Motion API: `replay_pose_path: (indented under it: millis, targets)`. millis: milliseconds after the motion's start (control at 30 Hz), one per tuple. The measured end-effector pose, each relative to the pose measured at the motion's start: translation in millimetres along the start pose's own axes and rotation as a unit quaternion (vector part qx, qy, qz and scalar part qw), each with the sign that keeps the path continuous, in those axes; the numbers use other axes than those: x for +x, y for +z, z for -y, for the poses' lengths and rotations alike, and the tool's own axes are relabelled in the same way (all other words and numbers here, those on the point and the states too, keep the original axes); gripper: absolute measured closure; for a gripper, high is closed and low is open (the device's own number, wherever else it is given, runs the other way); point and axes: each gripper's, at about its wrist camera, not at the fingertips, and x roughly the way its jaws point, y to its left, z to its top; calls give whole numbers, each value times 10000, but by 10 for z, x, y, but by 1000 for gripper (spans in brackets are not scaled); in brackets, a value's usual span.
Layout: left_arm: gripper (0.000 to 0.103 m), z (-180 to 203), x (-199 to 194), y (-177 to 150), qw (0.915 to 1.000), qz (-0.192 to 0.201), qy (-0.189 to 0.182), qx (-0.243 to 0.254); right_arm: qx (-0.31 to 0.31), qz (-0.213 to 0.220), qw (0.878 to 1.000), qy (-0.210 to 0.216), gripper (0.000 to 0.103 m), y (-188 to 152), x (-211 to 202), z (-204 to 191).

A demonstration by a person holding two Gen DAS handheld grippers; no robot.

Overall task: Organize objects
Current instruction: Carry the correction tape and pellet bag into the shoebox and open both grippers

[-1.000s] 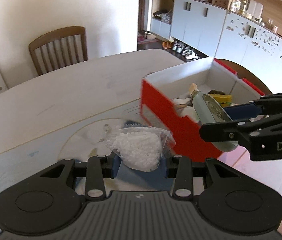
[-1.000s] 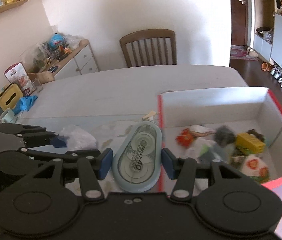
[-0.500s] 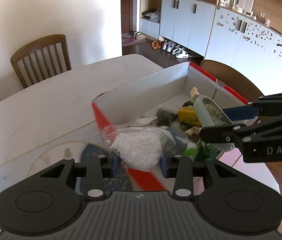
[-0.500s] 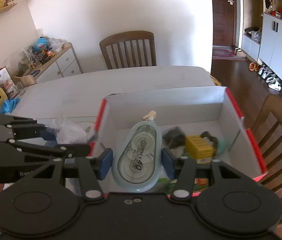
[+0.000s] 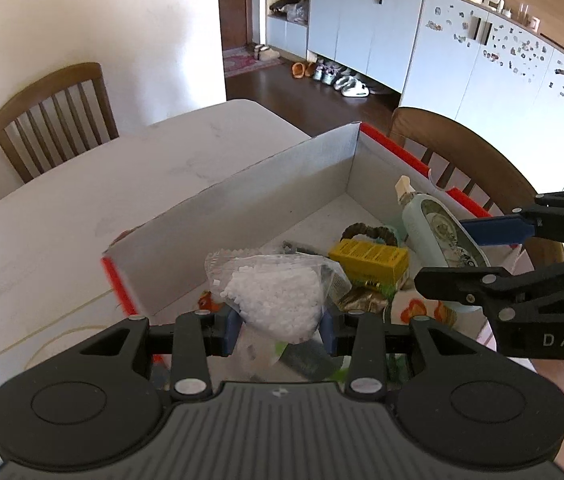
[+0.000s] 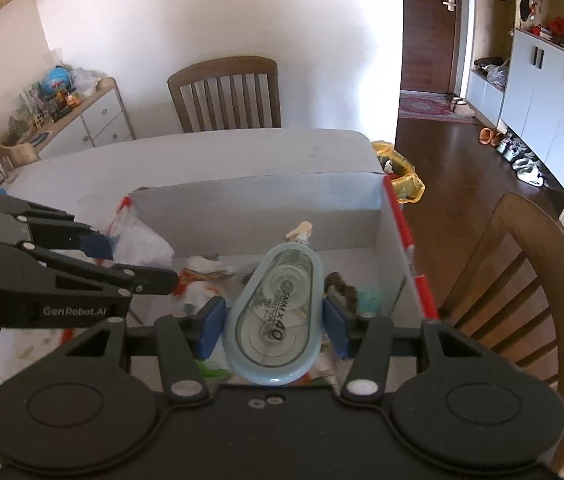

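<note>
Over the red-edged box [image 5: 242, 196] on the table [image 5: 82, 200] both loads are held, so each should be lowered close to the floor of the box before release. The correction tape [image 6: 274, 312] is clamped by the right gripper [image 6: 274, 320] above the clutter – a free spot near the yellow carton [image 5: 368, 260] is better. The bag of white pellets [image 5: 274, 300], pinched in the left gripper [image 5: 280, 328], is soft – the jaws should be parted slowly.
</note>
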Motion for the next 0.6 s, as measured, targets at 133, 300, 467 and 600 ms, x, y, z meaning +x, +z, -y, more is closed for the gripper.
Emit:
replay_pose_path:
  millis: [133, 300, 467, 600]
  targets:
    - [65, 56, 198, 101, 9999, -145, -5, 58, -109, -60, 9999, -64, 51, 27, 87, 108]
    - [65, 136, 440, 201, 9993, -319, -43, 187, -222, -190, 9996, -58, 51, 46, 242, 163]
    - [65, 135, 666, 294, 9986, -489, -212, 41, -371, -345, 9987, -18, 52, 68, 425, 213]
    - [65, 170, 827, 325, 9974, -673, -228, 135, -461, -459, 9979, 33, 52, 65, 542, 221]
